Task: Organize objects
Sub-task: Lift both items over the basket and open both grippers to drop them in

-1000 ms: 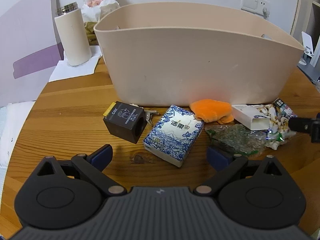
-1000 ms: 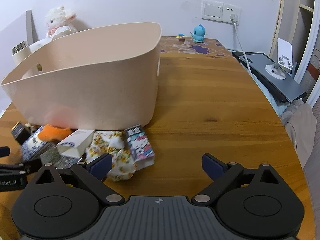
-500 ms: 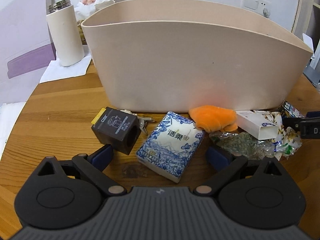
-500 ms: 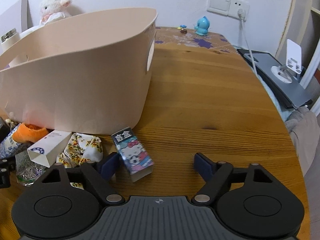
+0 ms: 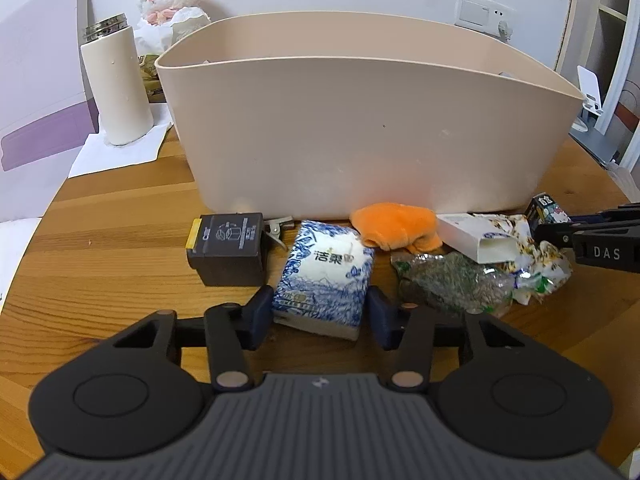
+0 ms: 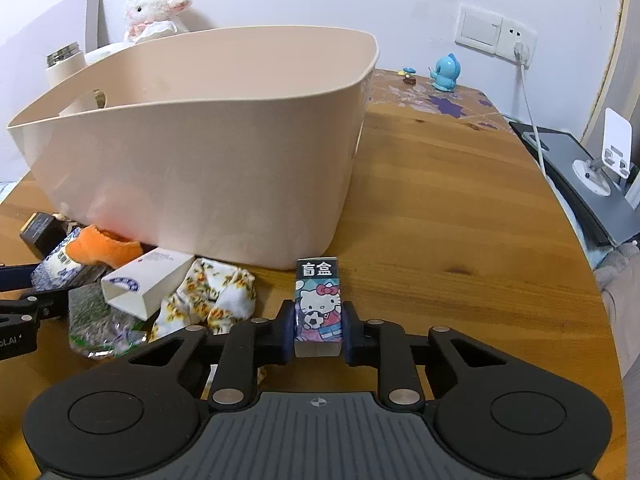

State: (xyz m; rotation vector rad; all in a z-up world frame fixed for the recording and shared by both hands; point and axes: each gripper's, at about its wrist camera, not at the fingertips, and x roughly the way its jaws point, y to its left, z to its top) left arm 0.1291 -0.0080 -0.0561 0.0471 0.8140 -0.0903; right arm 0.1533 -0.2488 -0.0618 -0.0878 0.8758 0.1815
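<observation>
In front of the beige bin (image 5: 360, 132), on the wooden table (image 6: 440, 208): clutter in a row, none visibly inside yet. Right gripper (image 6: 319, 330) clamped on the Hello Kitty blind box (image 6: 319, 300), upright at the bin's right corner. Left gripper (image 5: 320, 316) straddling the blue-white tissue pack (image 5: 326, 272), pads close to its sides, contact unclear. Remaining: black box (image 5: 230, 248), orange cloth (image 5: 396, 226), white carton (image 5: 476, 238), floral cloth (image 6: 212, 296), green packet (image 5: 452, 282). Judged barely begun.

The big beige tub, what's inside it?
From these low views, only the bare inner walls of the beige tub show, with a handle hole in its far end. Its floor is hidden behind the near wall, so whether anything lies inside cannot be told.
</observation>
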